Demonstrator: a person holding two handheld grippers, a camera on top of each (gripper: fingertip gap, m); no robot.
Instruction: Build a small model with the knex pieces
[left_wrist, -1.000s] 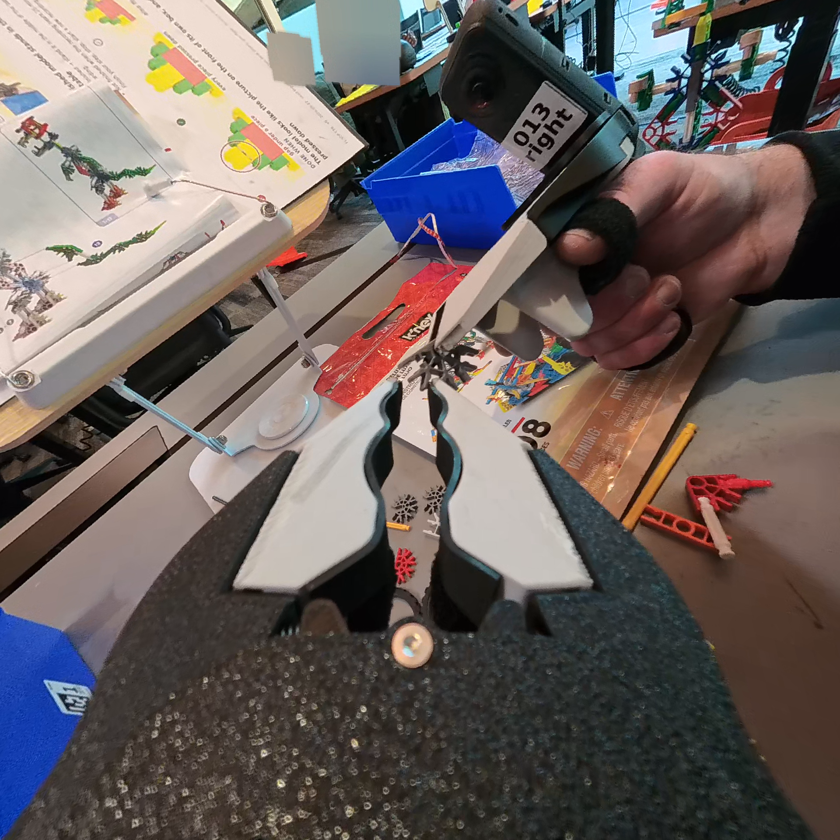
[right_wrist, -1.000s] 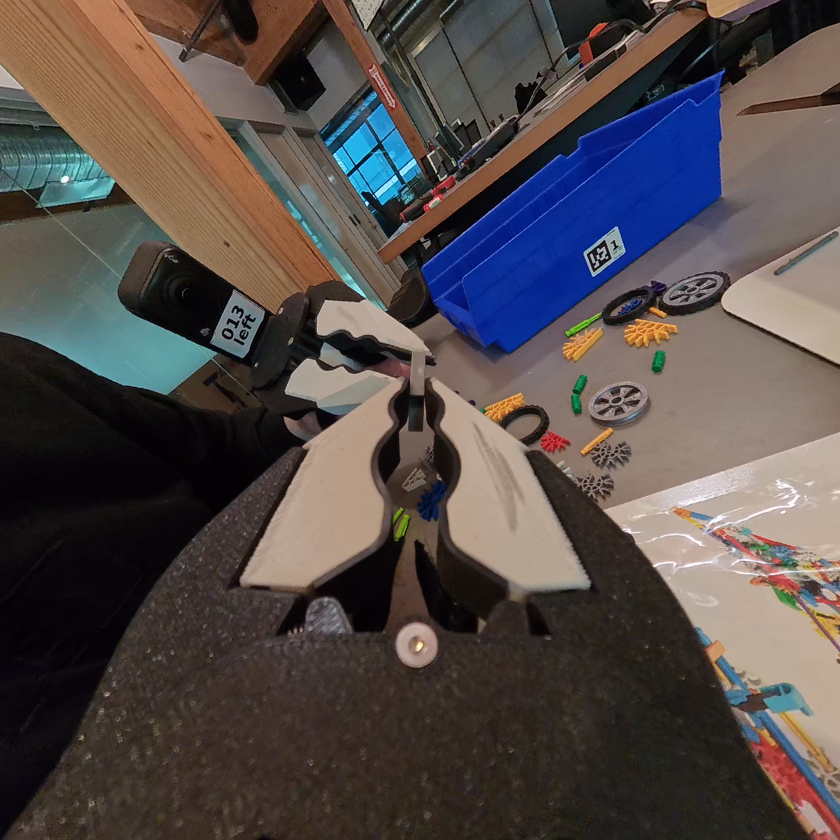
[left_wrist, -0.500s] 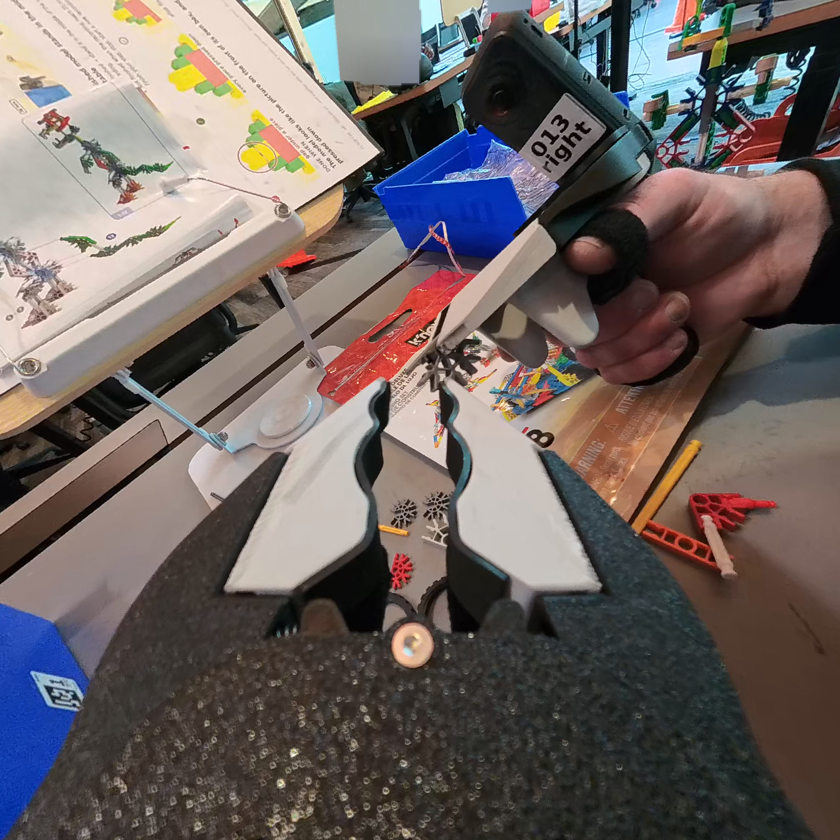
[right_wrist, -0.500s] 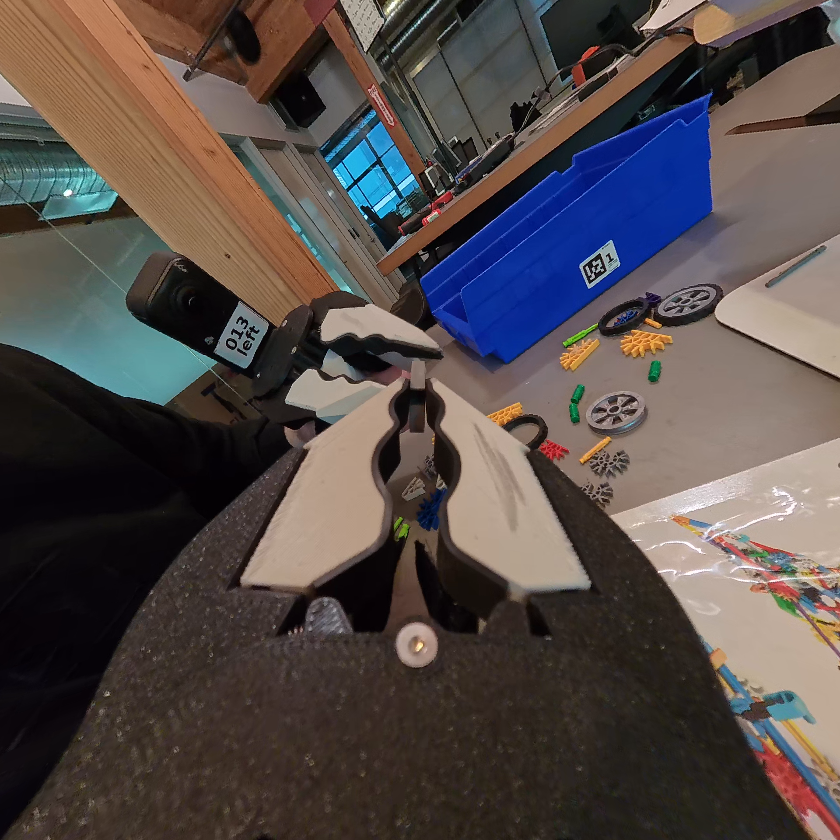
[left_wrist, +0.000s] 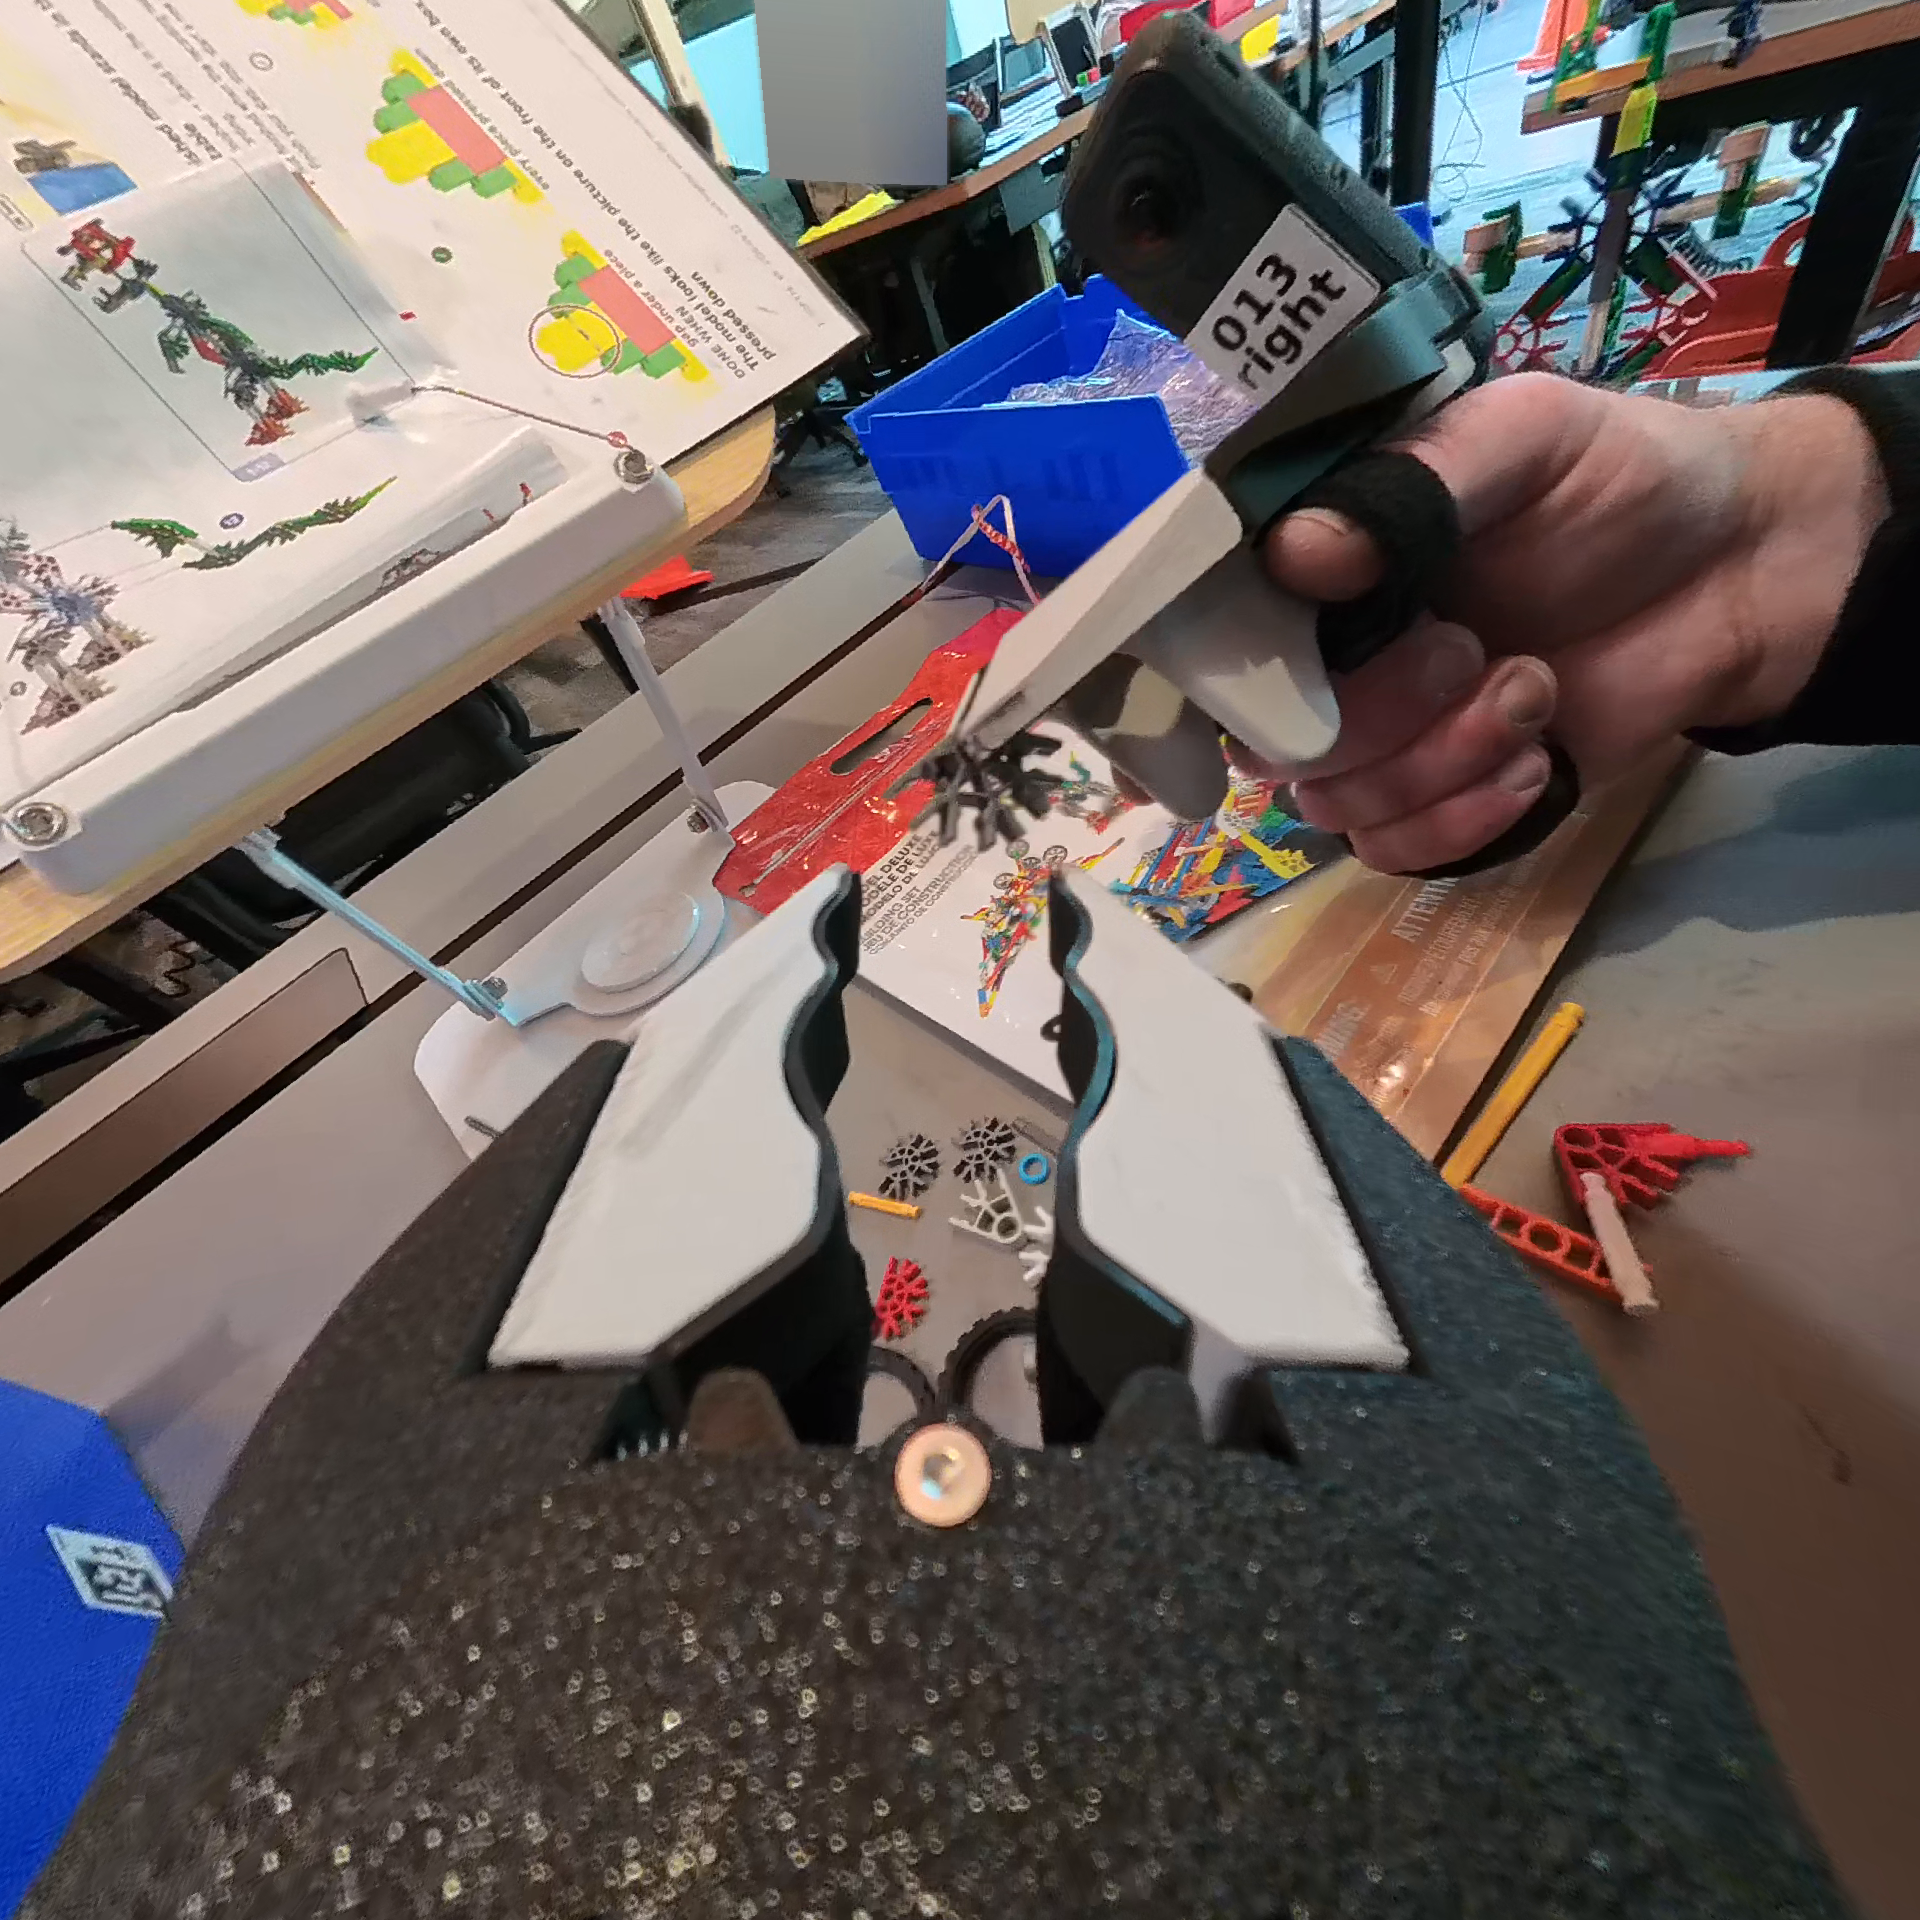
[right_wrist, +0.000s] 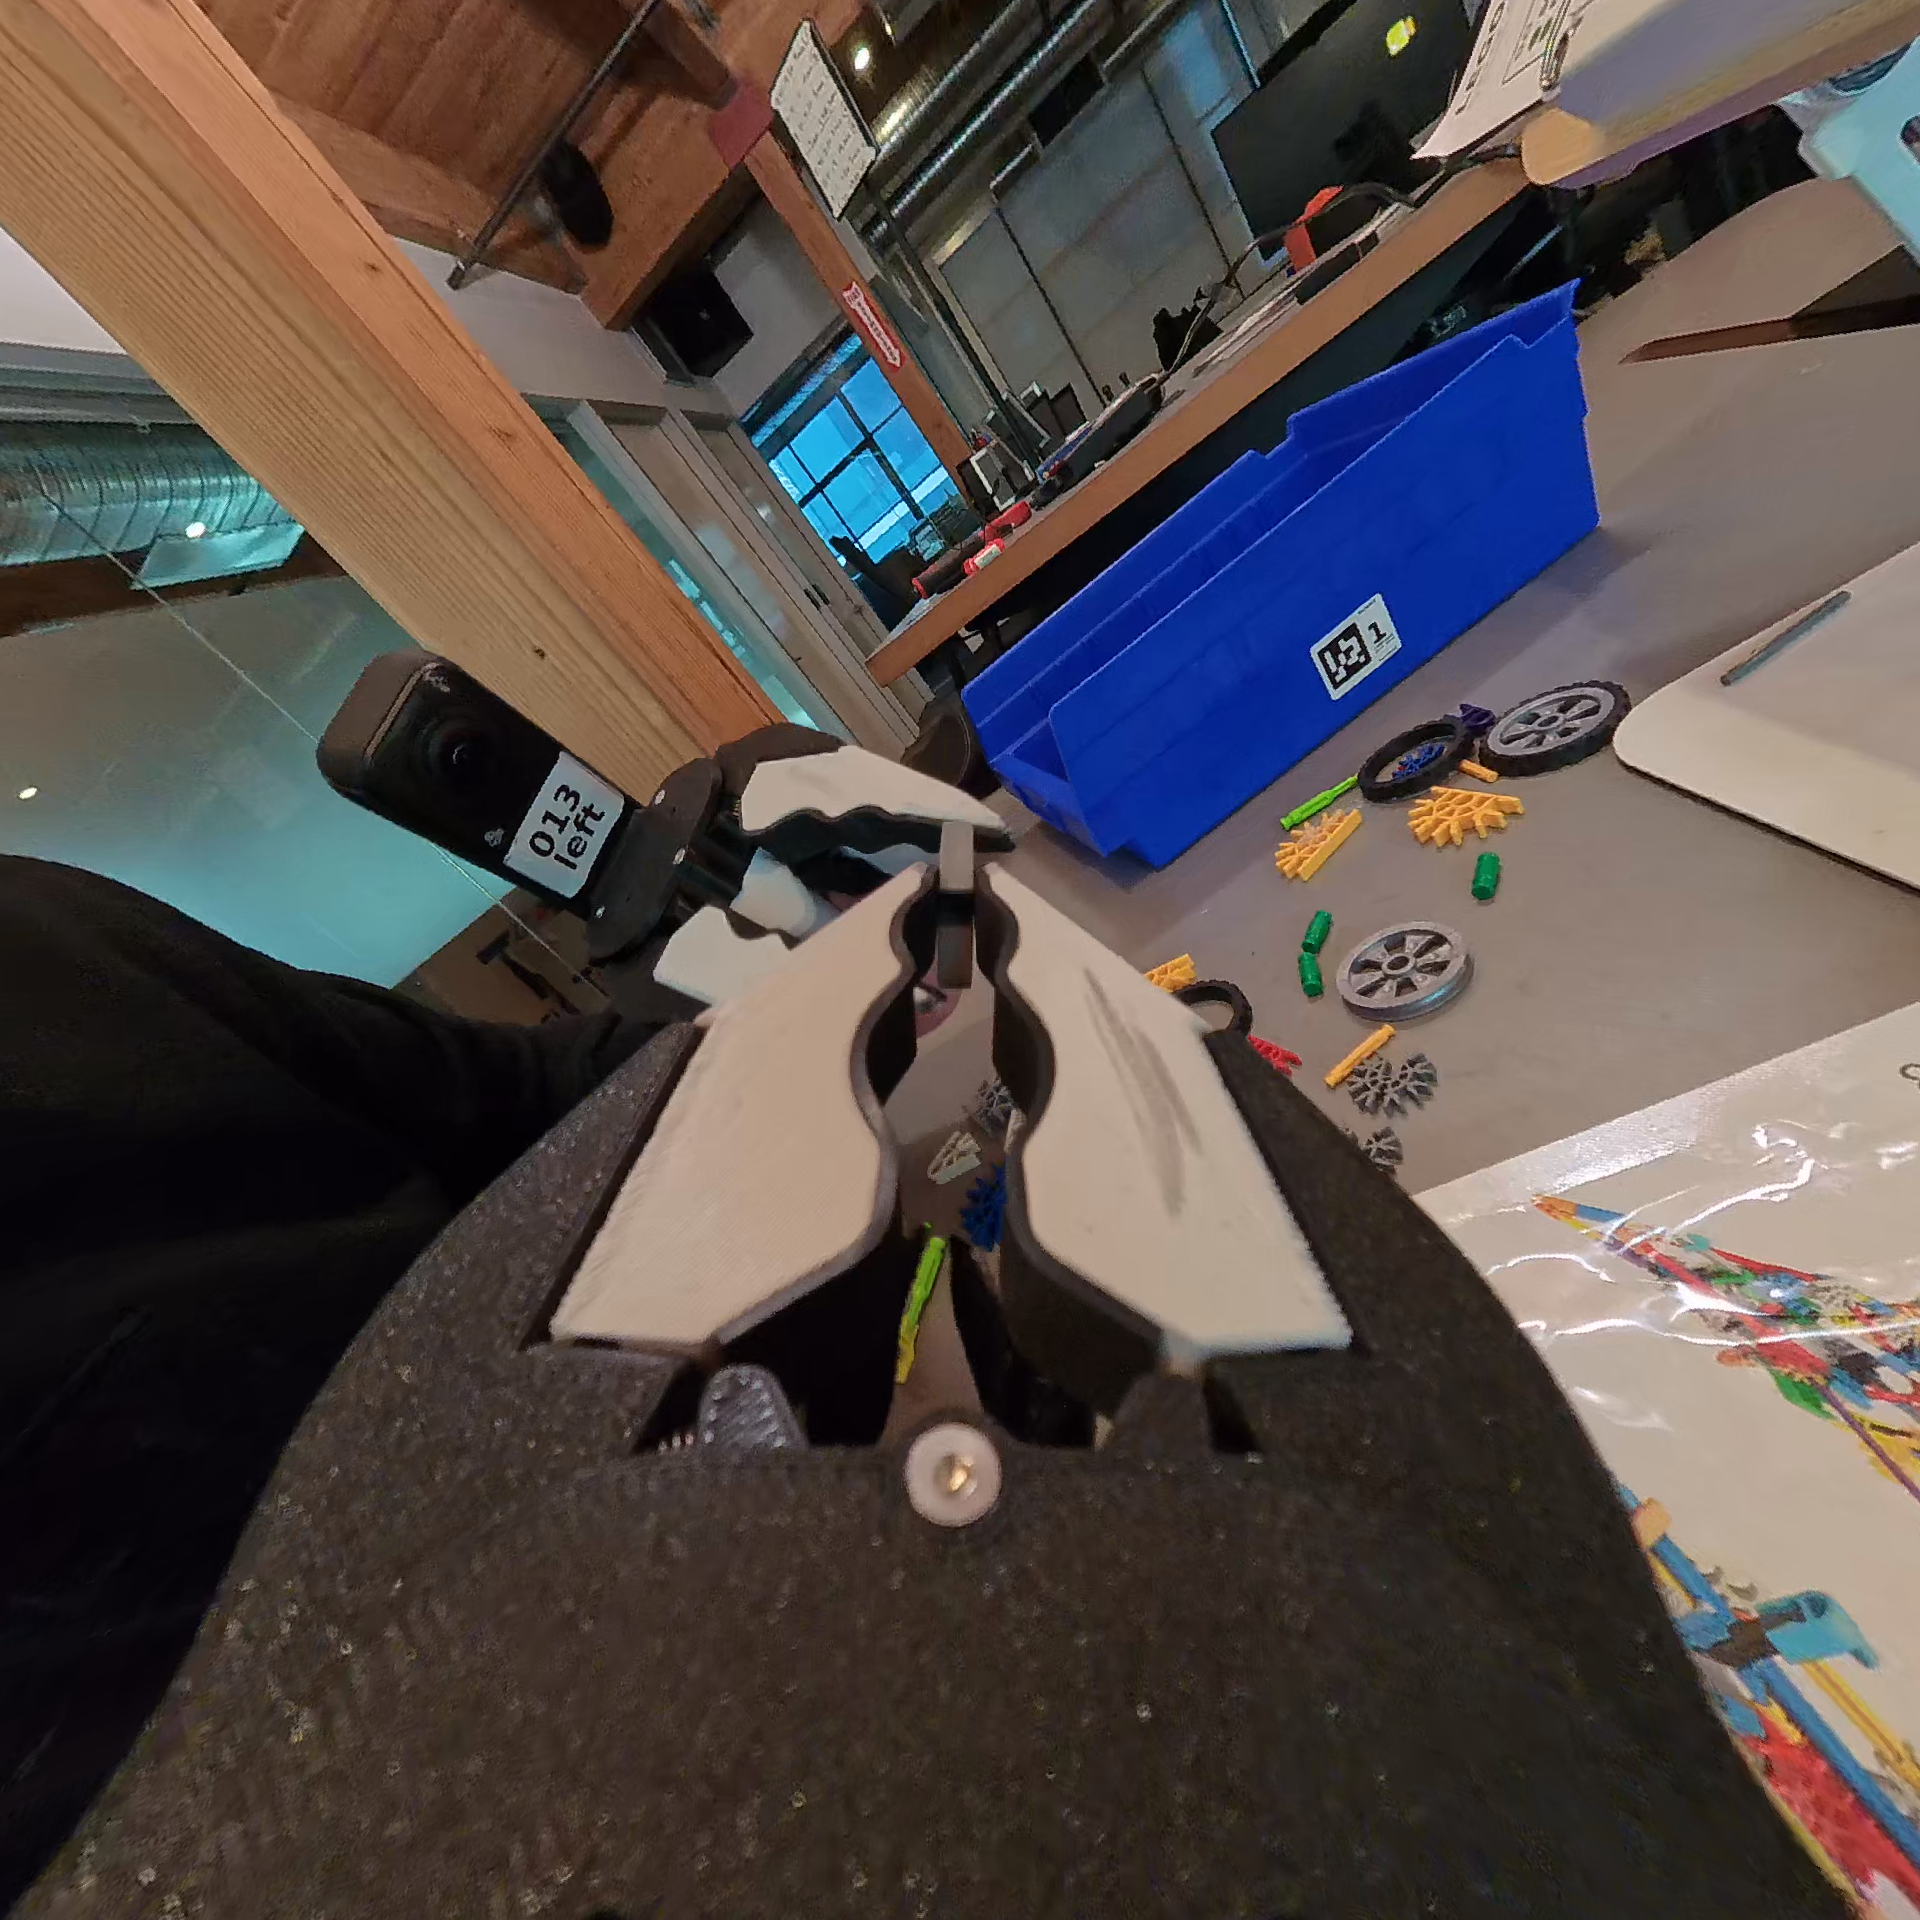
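Observation:
My right gripper (right_wrist: 954, 883) is shut on a dark grey snowflake-shaped connector (right_wrist: 954, 925), which I see edge-on between its tips. In the left wrist view the same right gripper (left_wrist: 971, 727) is held by a hand (left_wrist: 1610, 623) above the table, with the connector (left_wrist: 982, 779) sticking out below its tips. My left gripper (left_wrist: 951, 894) is open and empty, its jaws apart just below and short of that connector. It also shows in the right wrist view (right_wrist: 883, 831), right behind the connector.
Loose parts lie under the grippers: black connectors (left_wrist: 951, 1153), a red connector (left_wrist: 899, 1294), grey wheels (right_wrist: 1403, 971), yellow connectors (right_wrist: 1465, 816). A blue bin (right_wrist: 1299, 644), an instruction sheet (right_wrist: 1714, 1299), a tilted book stand (left_wrist: 312, 364), a yellow rod (left_wrist: 1512, 1091) and red pieces (left_wrist: 1621, 1164) surround them. Less than 4 cm separates the two grippers' tips.
My left gripper's jaws have opened wider and drawn slightly back from the connector. The right gripper keeps its hold and has lifted slightly.

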